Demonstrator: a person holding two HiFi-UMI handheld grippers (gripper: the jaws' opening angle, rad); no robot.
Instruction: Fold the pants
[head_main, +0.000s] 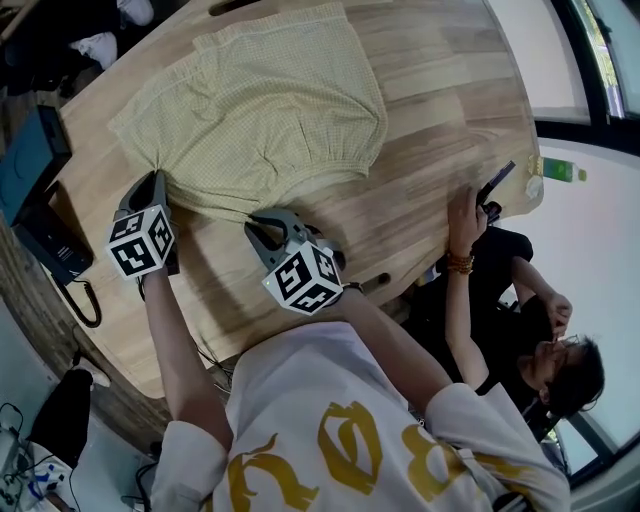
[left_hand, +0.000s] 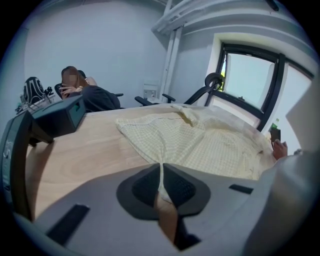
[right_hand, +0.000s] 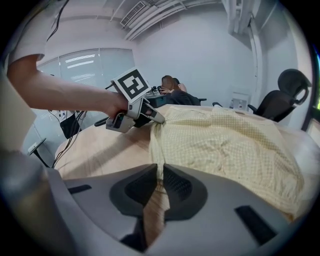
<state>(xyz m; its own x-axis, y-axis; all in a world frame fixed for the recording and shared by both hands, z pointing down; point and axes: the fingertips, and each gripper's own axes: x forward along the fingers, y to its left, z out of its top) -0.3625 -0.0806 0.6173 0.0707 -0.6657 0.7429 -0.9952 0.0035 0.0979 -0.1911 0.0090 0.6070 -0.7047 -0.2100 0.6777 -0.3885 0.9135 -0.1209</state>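
Note:
Pale yellow checked pants (head_main: 270, 110) lie spread flat on a wooden table (head_main: 440, 120). My left gripper (head_main: 158, 182) is at their near left corner, and the left gripper view shows its jaws (left_hand: 161, 172) shut on a thin fold of the fabric (left_hand: 215, 145). My right gripper (head_main: 256, 226) sits further right along the same near edge. Its jaws (right_hand: 160, 172) are likewise shut on the cloth's hem (right_hand: 230, 145). The right gripper view also catches the left gripper (right_hand: 152, 117) pinching the corner.
A black box (head_main: 25, 165) and a looped cable (head_main: 85, 300) lie at the table's left edge. A seated person (head_main: 530, 330) at the right edge holds a phone (head_main: 495, 185), with a green bottle (head_main: 562, 172) beside. An office chair (right_hand: 290, 92) stands beyond the table.

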